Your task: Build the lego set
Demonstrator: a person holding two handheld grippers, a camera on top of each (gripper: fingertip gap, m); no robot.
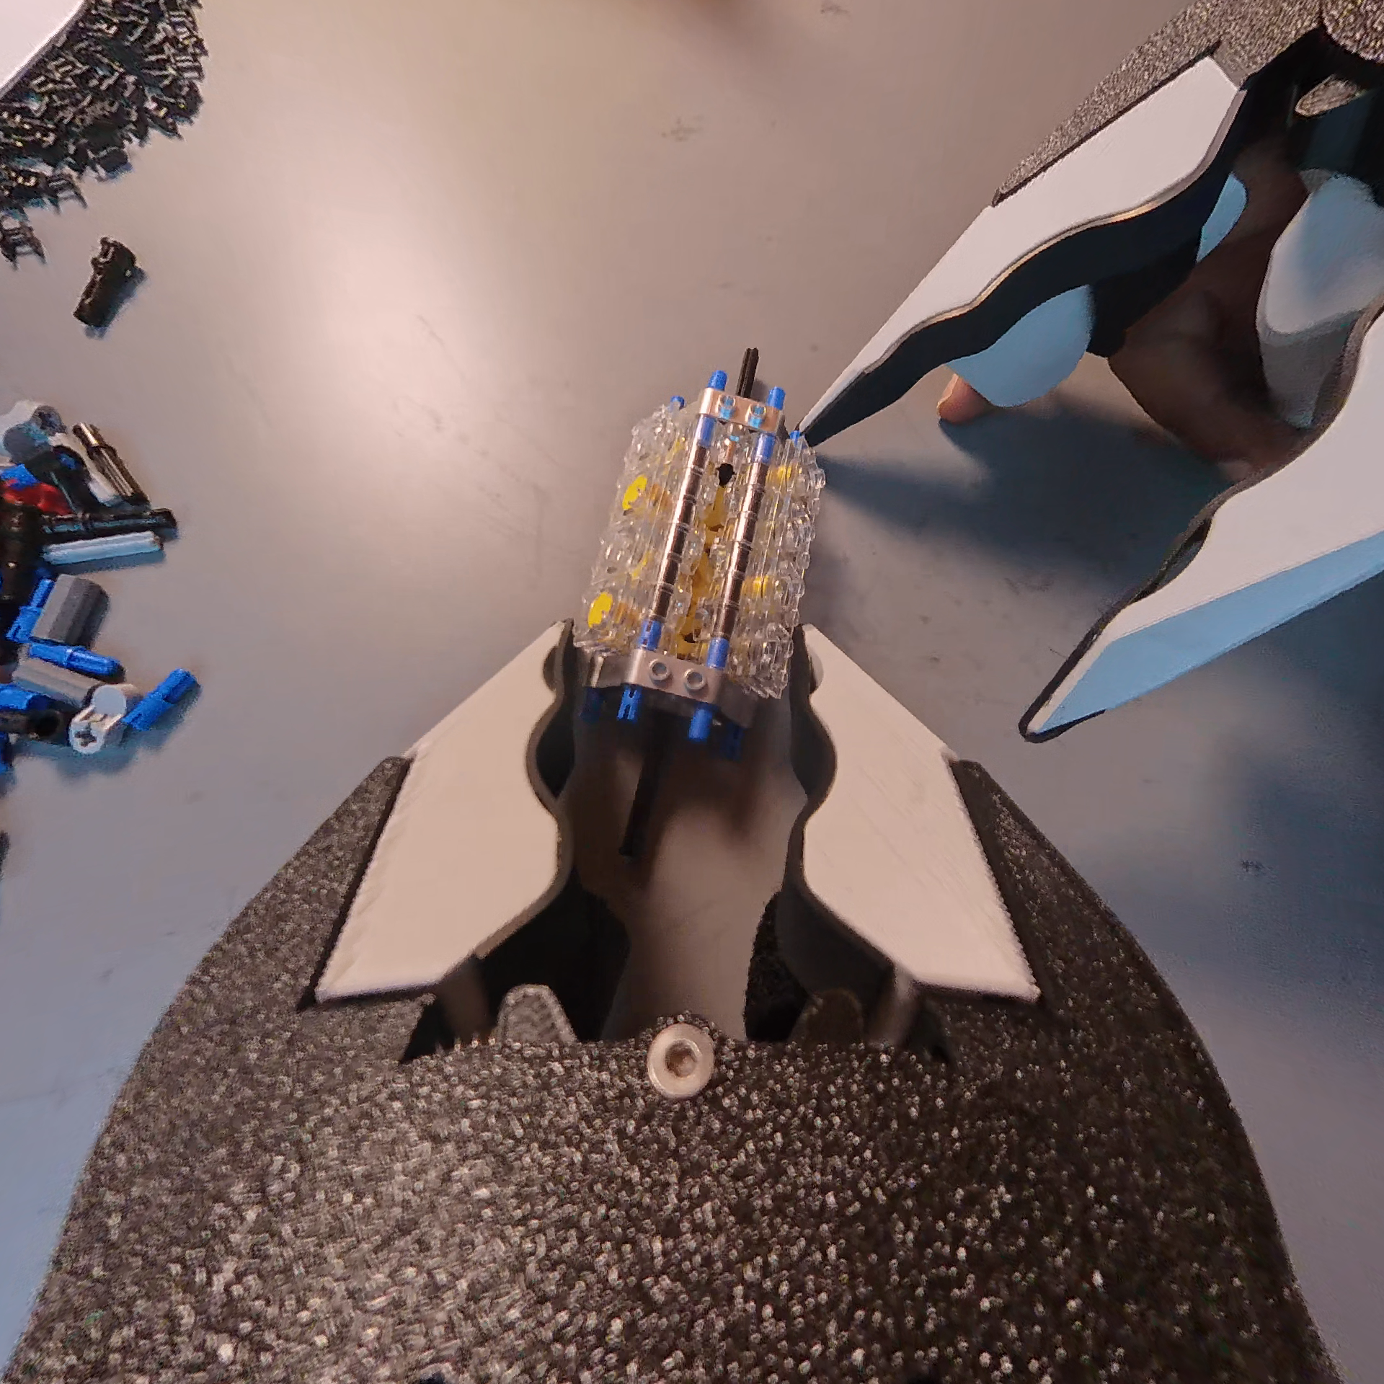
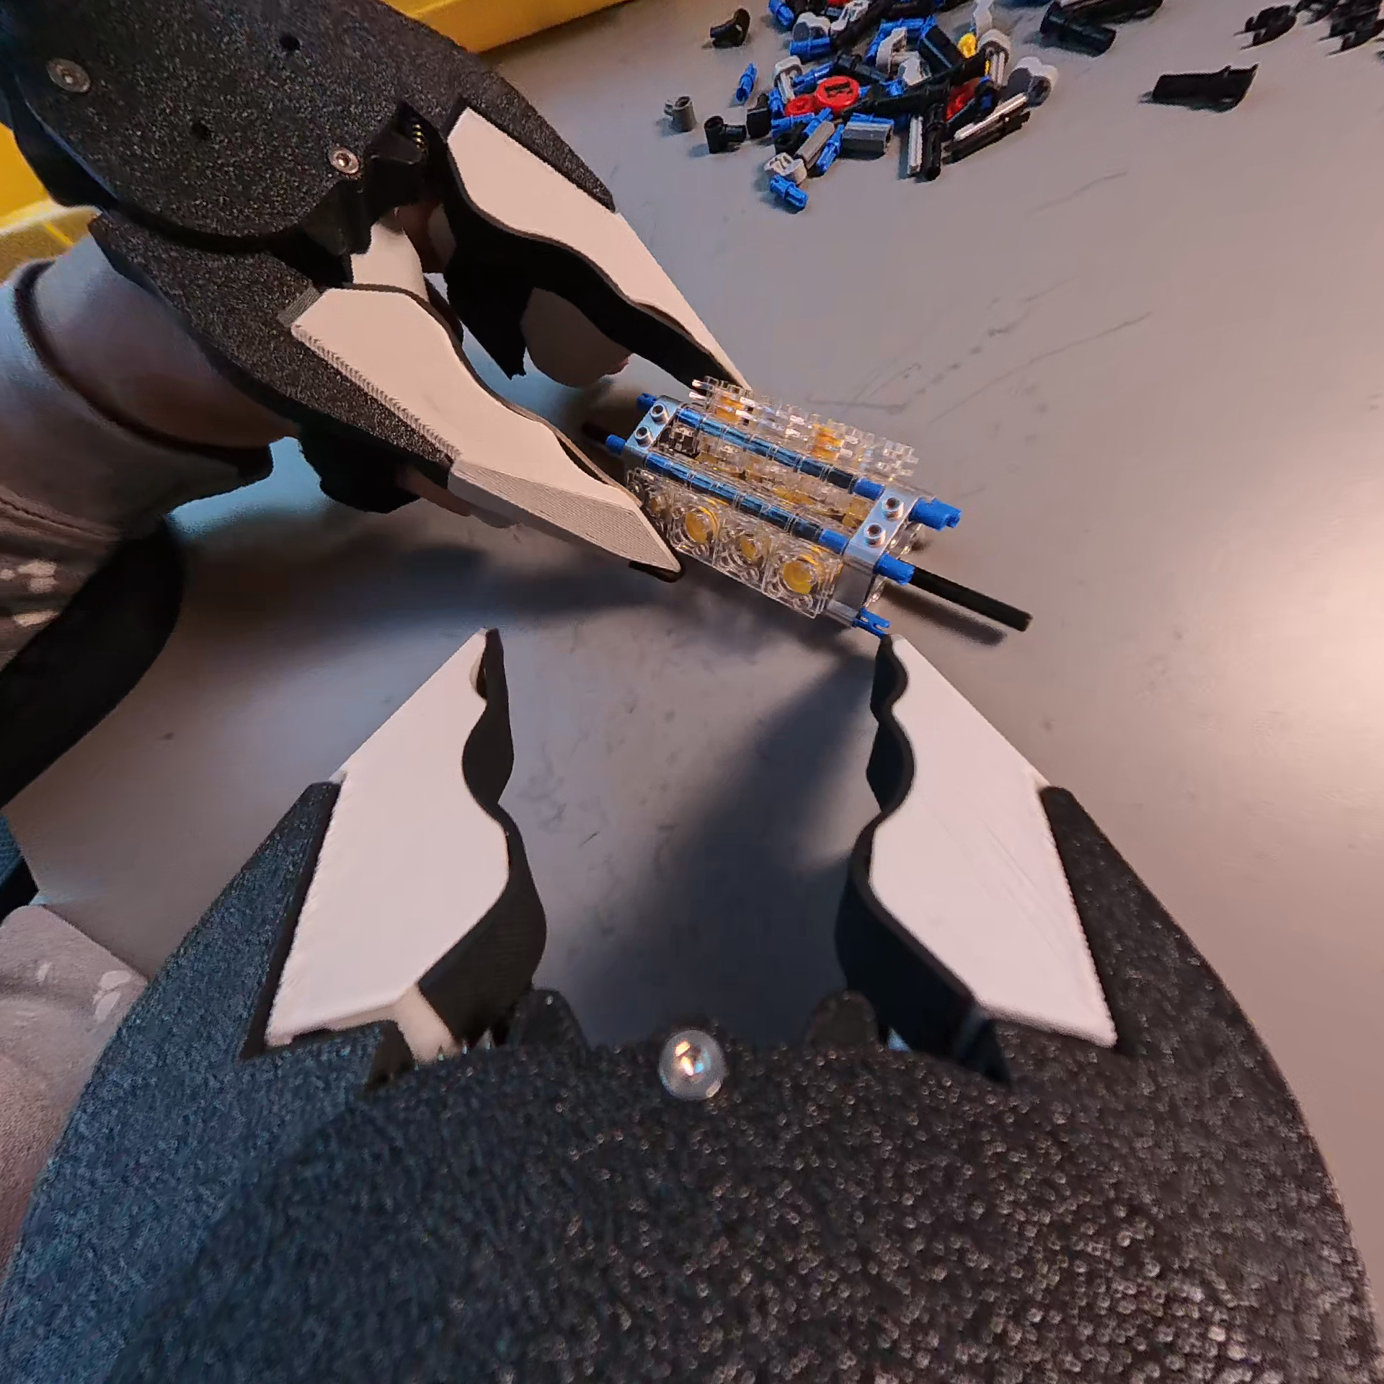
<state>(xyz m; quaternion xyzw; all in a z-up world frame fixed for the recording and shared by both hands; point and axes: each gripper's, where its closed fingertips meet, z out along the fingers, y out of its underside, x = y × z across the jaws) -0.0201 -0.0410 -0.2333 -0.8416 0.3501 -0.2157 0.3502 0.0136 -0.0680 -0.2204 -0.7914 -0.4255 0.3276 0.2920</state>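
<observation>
**Left gripper clamps a clear brick assembly while the right stands open beside it**

The grey tabletop [image 2: 1086,419] carries everything. On it, well apart from the grippers, lies a heap of loose building pieces [image 2: 891,97] in blue, black, grey and red; a pile of small black parts [image 1: 90,97] sits at the far left corner in the left wrist view.

The left gripper [image 1: 685,659] has its jaws closed onto one end of the brick assembly [image 1: 700,547], one finger on each flank, so the block appears to be held raised off the table and pointing away from the hand. This probably leaves its far end free to reach.

The right gripper [image 2: 689,659] holds nothing; its jaws stand wide apart, one fingertip [image 1: 812,427] at or just beside the assembly's far corner.

The assembly is a block of transparent bricks with yellow pieces inside, grey end plates, blue pins, and a black axle [image 2: 966,599] sticking out along its length.
</observation>
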